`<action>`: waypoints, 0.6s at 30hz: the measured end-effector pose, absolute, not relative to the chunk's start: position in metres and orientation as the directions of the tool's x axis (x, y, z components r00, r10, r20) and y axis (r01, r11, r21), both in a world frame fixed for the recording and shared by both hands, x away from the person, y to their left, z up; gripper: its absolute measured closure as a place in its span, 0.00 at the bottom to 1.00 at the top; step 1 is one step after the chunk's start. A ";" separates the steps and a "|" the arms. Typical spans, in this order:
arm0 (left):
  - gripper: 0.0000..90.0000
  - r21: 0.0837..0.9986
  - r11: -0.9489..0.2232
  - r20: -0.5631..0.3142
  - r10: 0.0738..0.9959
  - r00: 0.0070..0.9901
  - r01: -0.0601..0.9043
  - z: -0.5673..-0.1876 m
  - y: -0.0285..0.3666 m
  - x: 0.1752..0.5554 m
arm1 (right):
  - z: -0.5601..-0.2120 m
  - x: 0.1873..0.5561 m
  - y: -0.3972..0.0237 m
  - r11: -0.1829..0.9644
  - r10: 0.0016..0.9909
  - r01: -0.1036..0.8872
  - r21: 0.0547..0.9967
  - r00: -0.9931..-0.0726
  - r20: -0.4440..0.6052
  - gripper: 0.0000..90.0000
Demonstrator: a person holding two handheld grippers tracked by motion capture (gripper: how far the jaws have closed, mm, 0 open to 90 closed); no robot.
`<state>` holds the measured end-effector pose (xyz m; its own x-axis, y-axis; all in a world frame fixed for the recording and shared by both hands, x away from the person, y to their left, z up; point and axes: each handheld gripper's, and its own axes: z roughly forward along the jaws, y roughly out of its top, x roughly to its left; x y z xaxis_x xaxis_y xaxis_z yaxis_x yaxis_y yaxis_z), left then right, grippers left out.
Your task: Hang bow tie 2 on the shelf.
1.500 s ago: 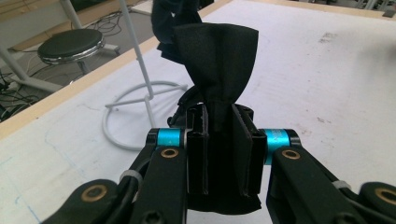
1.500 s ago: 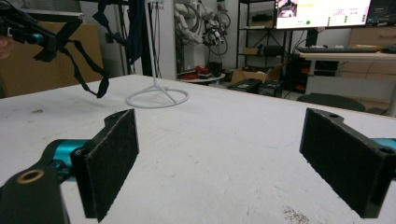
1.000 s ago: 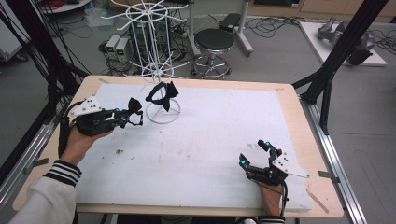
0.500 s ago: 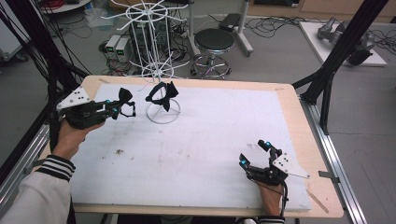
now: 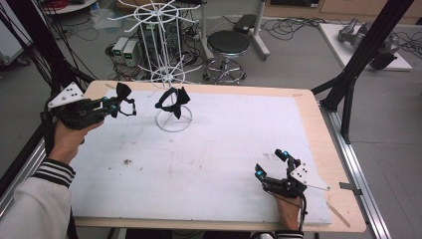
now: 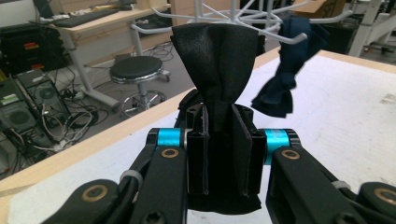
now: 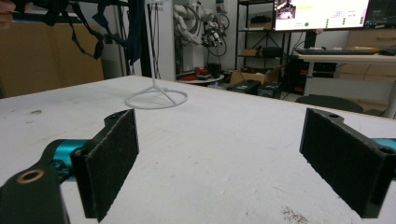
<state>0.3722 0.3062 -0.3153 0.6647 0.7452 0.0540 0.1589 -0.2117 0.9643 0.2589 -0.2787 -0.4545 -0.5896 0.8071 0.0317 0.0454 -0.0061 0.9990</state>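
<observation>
- Left gripper [image 5: 121,102], black two-jaw tool with blue joints: clenched on one black satin bow tie [image 6: 219,70] at its knot, wings fanned above the pads. Pinching the narrow centre likely keeps the strap loop free for a hook. Held clear of the table, at about 9 o'clock from the stand.
- Right gripper [image 5: 272,164]: released, nothing between its pads [image 7: 112,158], resting low on the mat at about 5 o'clock; judged idle while the left one works.
- White wire display stand [image 5: 169,74] with ring base and radiating hooks: one, at the table's 12 o'clock.
- Dark bow tie [image 5: 171,101] hanging from a lower hook of the stand: one; it looks navy in the left gripper view.
- Bow ties counted: two.
- White table mat [image 5: 209,154] on the wooden table: one.
- Black round stool [image 5: 228,44], on the floor beyond: one.
</observation>
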 end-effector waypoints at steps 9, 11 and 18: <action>0.85 0.971 -0.175 0.032 0.772 0.635 0.163 -0.307 0.309 0.385 | -0.455 0.259 -0.279 -0.005 0.806 0.040 0.999 -0.592 0.028 0.12; 0.85 0.970 -0.179 0.037 0.775 0.631 0.163 -0.305 0.309 0.387 | -0.454 0.259 -0.279 -0.007 0.806 0.042 0.999 -0.591 0.030 0.12; 0.85 0.972 -0.163 0.020 0.773 0.634 0.168 -0.297 0.307 0.398 | -0.454 0.259 -0.279 -0.005 0.806 0.042 0.999 -0.591 0.029 0.12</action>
<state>0.3982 0.3075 -0.2967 0.6339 0.7732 0.0199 0.1683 -0.1630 0.9722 0.2587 -0.2787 -0.4545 -0.5912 0.8060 0.0292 0.0419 -0.0055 0.9991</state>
